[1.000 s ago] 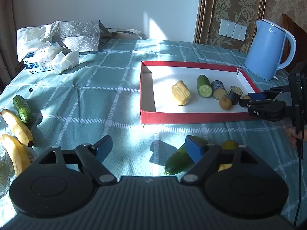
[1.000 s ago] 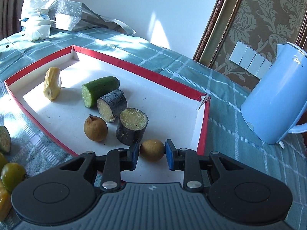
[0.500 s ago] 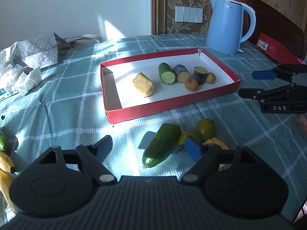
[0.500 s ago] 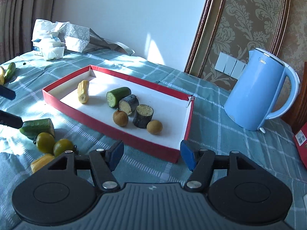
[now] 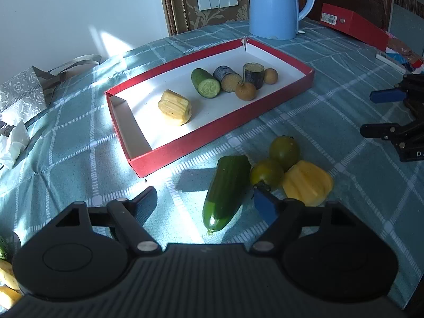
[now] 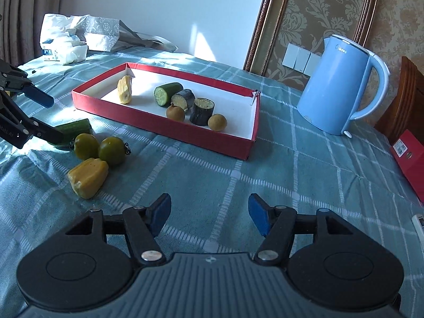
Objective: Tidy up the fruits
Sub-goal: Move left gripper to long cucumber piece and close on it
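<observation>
Four fruits lie near the counter's front edge; left tongs [image 5: 204, 198], closing around the cucumber [image 5: 225, 190], should centre it; right tongs [image 6: 209, 216] stay apart, empty.

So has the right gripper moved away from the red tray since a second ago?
Yes. The right gripper, then inside the red tray around a small brown fruit, has backed off over the tablecloth, open and empty; the fruit stays in the tray.
</observation>
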Demonstrator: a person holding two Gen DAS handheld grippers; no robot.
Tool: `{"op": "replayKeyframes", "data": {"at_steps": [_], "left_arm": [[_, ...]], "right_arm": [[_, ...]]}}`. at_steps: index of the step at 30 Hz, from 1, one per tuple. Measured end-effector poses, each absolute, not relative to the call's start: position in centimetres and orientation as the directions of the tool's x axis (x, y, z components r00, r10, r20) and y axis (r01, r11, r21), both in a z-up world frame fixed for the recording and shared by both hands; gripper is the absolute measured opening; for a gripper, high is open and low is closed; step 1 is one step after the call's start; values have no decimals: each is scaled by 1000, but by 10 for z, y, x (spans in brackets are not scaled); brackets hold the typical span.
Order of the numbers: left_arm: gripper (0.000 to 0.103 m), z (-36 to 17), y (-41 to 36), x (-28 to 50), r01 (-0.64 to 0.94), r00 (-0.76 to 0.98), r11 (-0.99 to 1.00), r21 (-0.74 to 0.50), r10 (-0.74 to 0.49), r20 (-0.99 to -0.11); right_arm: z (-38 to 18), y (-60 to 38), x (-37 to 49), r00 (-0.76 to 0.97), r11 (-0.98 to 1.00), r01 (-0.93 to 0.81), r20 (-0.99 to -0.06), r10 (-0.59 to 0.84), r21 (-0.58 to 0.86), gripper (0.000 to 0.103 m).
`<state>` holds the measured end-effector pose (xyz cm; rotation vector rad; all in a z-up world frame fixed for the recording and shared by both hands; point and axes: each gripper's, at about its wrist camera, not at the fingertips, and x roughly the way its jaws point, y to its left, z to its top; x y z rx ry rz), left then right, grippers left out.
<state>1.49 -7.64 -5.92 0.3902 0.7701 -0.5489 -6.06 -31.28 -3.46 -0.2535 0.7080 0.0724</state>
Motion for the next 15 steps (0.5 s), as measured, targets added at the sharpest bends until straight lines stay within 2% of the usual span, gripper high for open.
{"op": "replayKeyframes", "data": {"at_steps": [6, 13, 15], "left_arm": [[66, -71, -79, 28, 662, 529, 739, 125, -342, -777], [65, -78, -88, 36, 743, 467, 659, 120, -381, -798], [52, -78, -87, 41, 757, 448, 646, 97, -405, -797]], "right_arm": [[-33, -310, -67, 760, 969, -129, -649, -39, -209, 64], [-34, -307, -72, 751, 970, -112, -657, -60, -216, 64], [-34, -305, -73, 751, 970, -107, -658, -64, -218, 64]]}}
